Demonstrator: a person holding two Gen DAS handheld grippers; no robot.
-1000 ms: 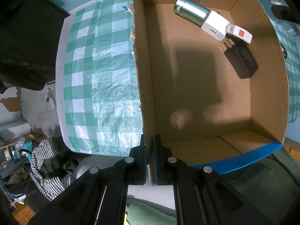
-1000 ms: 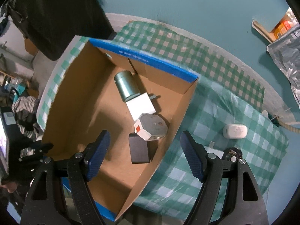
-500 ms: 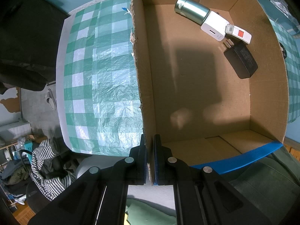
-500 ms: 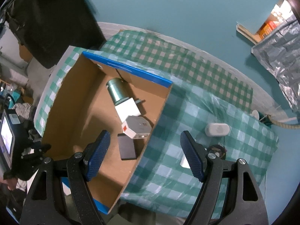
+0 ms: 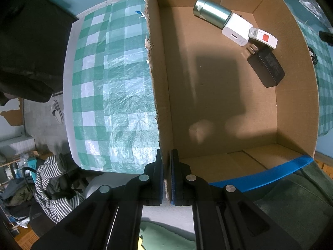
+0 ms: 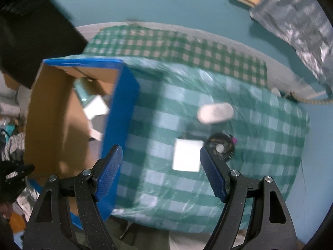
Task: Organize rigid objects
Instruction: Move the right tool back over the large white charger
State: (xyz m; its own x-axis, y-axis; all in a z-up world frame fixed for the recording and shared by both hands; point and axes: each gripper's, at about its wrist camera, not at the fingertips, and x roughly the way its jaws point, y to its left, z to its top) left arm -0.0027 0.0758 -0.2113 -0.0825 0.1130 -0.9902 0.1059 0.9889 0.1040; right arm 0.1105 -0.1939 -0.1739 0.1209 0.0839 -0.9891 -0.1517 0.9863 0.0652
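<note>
A big brown cardboard box with blue tape on its rim sits on a counter covered with a green and white checked cloth. Four things lie close together in one far corner of the box. A shiny silver-green metal can lies on its side. Touching its end is a white square plug block. Next to that is a small white gadget with a red square on it. A flat black power brick lies just beside those.

The left gripper is pinched shut on the torn side wall of the box, with one blue pad on each side of the cardboard.

Three more things rest on the cloth outside the box, all blurry. There is a flat white square block, a white oval thing and a small round black thing touching the block's side.

The right gripper hangs above the cloth with its blue pads wide apart. It holds nothing. The white square block shows between its pads, nearer the right one, and they do not touch it.
</note>
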